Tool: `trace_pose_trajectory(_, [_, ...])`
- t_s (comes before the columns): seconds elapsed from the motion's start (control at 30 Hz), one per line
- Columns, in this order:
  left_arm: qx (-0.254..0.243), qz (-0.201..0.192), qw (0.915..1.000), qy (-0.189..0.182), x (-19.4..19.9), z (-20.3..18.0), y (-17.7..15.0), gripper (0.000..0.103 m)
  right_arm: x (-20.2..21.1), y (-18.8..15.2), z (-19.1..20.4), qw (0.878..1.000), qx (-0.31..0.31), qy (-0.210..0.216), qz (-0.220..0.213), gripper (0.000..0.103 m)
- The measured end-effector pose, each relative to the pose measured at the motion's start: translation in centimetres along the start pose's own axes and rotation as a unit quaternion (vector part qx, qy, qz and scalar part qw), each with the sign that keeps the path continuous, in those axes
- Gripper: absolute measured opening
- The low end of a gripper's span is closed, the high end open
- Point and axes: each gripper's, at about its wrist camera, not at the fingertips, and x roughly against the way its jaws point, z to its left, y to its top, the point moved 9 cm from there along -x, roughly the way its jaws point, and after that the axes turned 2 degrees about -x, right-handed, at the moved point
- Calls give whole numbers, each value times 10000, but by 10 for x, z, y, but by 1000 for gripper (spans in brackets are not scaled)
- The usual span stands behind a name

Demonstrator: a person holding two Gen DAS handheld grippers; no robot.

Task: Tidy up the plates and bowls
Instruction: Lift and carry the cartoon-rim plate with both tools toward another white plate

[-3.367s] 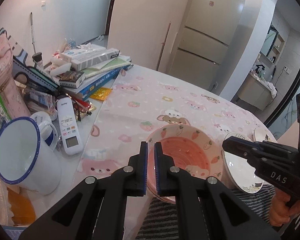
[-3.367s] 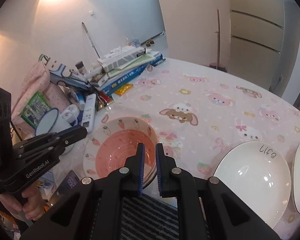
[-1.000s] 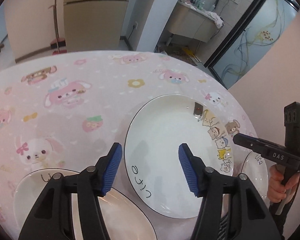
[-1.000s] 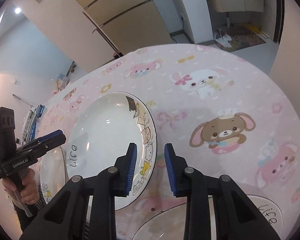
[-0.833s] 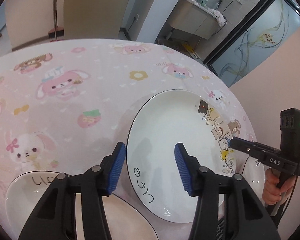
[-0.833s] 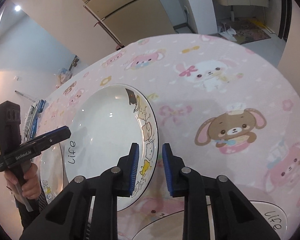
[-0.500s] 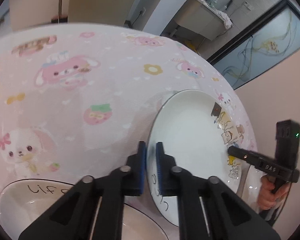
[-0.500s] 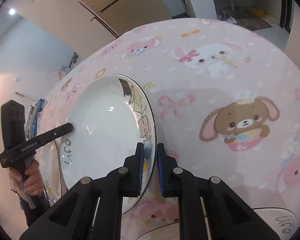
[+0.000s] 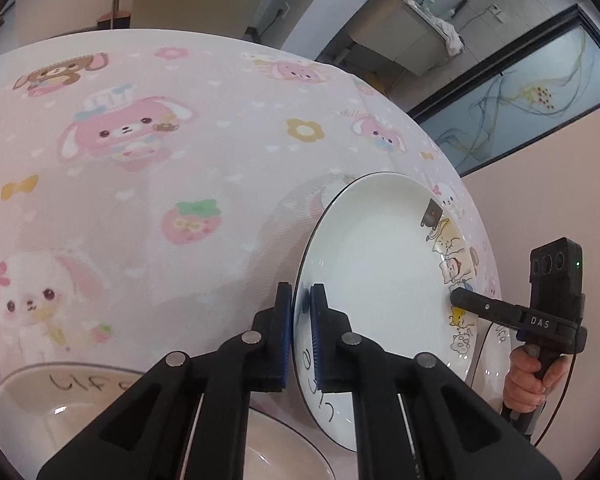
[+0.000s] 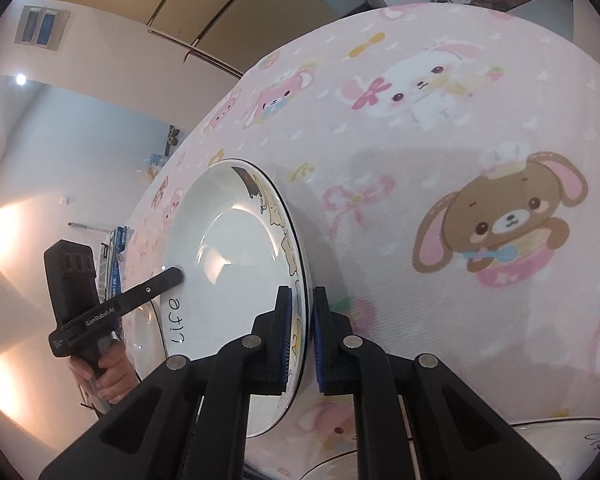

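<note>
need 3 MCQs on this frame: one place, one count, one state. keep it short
1. Where does the left gripper grip the cartoon-rimmed plate?
A. On the rim near the word "life"
B. On the cartoon animals
C. At the plate's centre

2. How many grippers clamp this plate?
A. None
B. One
C. Two

3. What state are the right gripper's jaws in?
A. Wide open above the plate
B. Shut on the plate's rim
C. Shut on nothing

Key: 1 A, the left wrist view shows the blue pads straddling the rim just above the handwritten word. 2 C, each wrist view shows its own jaws on the rim and the other gripper's tip on the opposite edge. 3 B, the right wrist view shows the rim pinched between both pads beside the cartoon animals.
</note>
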Motion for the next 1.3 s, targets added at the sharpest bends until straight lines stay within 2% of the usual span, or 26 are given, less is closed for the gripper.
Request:
trace_pose_trajectory(0.33, [36, -347, 9993, -153, 39, -17, 7, 6, 41, 6, 39, 9993, 264, 13, -279, 12])
trace_pose_trajectory(0.53, [-21, -612, 9980, -123, 81, -33, 8, 6, 67, -3, 70, 9979, 469, 174, -403, 13])
trace_pose_trajectory(0.7, [-102, -867, 9962, 66, 126, -35, -5, 6, 76, -21, 108, 9955, 801, 303, -414, 13])
trace_pose_trajectory(0.8, [-137, -1020, 9945, 200, 149, -27, -21, 6, 69, -35, 128, 9937, 993, 344, -386, 13])
trace_pose_trajectory(0.97, [-73, -1279, 9906, 481, 180, 3, -51, 6, 35, -66, 151, 9922, 1198, 345, -87, 13])
trace_pose_trajectory(1.3, [407, -1260, 9889, 678, 198, 76, -103, 6, -16, -112, 191, 9885, 1466, 277, 227, 14])
